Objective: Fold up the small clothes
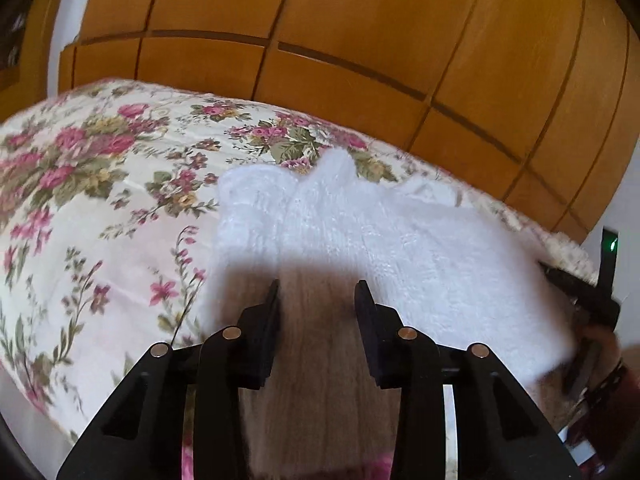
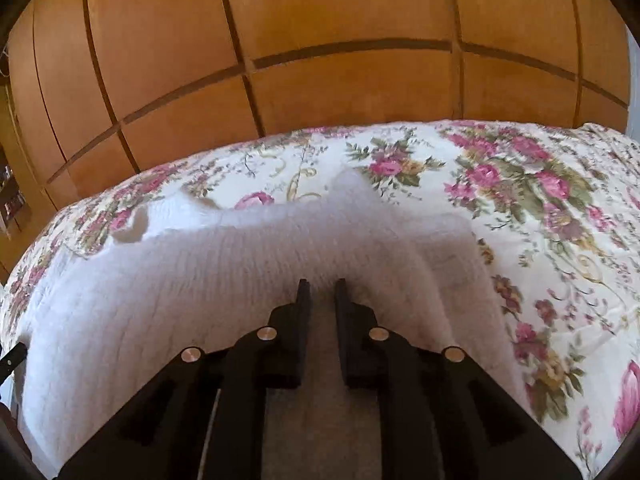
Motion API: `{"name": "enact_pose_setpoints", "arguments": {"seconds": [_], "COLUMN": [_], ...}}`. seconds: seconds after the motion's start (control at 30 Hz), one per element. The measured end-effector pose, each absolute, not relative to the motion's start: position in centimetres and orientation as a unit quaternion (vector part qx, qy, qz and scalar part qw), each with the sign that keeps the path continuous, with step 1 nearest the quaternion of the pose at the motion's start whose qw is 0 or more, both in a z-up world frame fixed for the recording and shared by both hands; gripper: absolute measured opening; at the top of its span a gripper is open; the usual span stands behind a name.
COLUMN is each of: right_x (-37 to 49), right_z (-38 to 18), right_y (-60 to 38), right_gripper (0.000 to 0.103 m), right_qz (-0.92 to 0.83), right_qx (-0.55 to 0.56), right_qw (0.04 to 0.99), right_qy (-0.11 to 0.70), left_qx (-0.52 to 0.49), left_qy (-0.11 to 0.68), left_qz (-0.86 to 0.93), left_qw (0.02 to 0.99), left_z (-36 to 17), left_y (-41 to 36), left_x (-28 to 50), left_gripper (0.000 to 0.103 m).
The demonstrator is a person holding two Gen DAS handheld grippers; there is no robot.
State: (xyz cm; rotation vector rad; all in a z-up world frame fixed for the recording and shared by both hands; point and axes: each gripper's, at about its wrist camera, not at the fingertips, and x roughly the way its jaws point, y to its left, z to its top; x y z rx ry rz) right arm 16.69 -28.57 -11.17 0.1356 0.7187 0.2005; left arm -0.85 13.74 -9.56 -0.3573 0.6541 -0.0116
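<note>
Left gripper [image 1: 317,286] hangs over the near part of a white fluffy garment [image 1: 384,248], its black fingers [image 1: 272,312] standing apart with a clear gap between them and nothing pinched; the knit lies in their shadow below, and whether the tips touch it cannot be told. Around the garment spreads a floral bedspread [image 1: 100,200], cream with pink roses and green leaves, reaching off to the left and far side, with wooden wardrobe doors [image 1: 320,20] behind the bed. At the right edge of that view the other black tool and a person's hand [image 1: 600,340] show beside the garment's right end. From the right wrist view, the right gripper [image 2: 323,286] sits low over the same white garment [image 2: 160,280], its jaws drawn close with only a narrow slot left, no cloth visibly caught in it. Here the garment fills the near left and middle, while the bedspread [image 2: 540,220] runs on to the right, the wardrobe [image 2: 320,40] beyond
</note>
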Motion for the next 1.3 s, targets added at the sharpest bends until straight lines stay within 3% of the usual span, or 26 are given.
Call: {"name": "enact_pose_setpoints", "arguments": {"seconds": [0.07,0.1,0.17,0.3,0.47,0.8,1.3], "right_x": [15.3,14.1,12.6,9.9,7.1,5.8,5.8], "right_z": [-10.0,-9.4,-8.6,-8.2,-8.7,-10.8,-12.5], "right_y": [-28.6,-28.6,-28.5,-27.9,-26.8,-23.6,-23.5], "right_gripper": [0.032,0.031,0.030,0.020,0.014,0.006,0.006], "right_qz": [0.094,0.102,0.118,0.148,0.168,0.177,0.168], "right_qx": [0.073,0.082,0.084,0.084,0.083,0.045,0.039], "right_qw": [0.933,0.933,0.932,0.923,0.912,0.900,0.902], "right_qy": [0.340,0.335,0.333,0.345,0.364,0.397,0.396], "left_qx": [-0.201,-0.214,-0.231,-0.251,-0.270,-0.310,-0.333], "left_qy": [0.318,0.318,0.320,0.316,0.315,0.343,0.338], "left_qz": [-0.009,-0.011,-0.014,-0.030,-0.016,-0.054,-0.065], "left_qw": [0.927,0.924,0.919,0.914,0.910,0.885,0.878], "left_z": [-9.5,-9.6,-9.6,-9.7,-9.8,-11.1,-11.7], "left_y": [14.4,14.8,15.1,14.9,15.1,15.1,14.8], "left_x": [-1.4,-1.7,-2.0,-2.4,-2.9,-2.0,0.7], "left_gripper": [0.036,0.036,0.050,0.059,0.081,0.081,0.081]}}
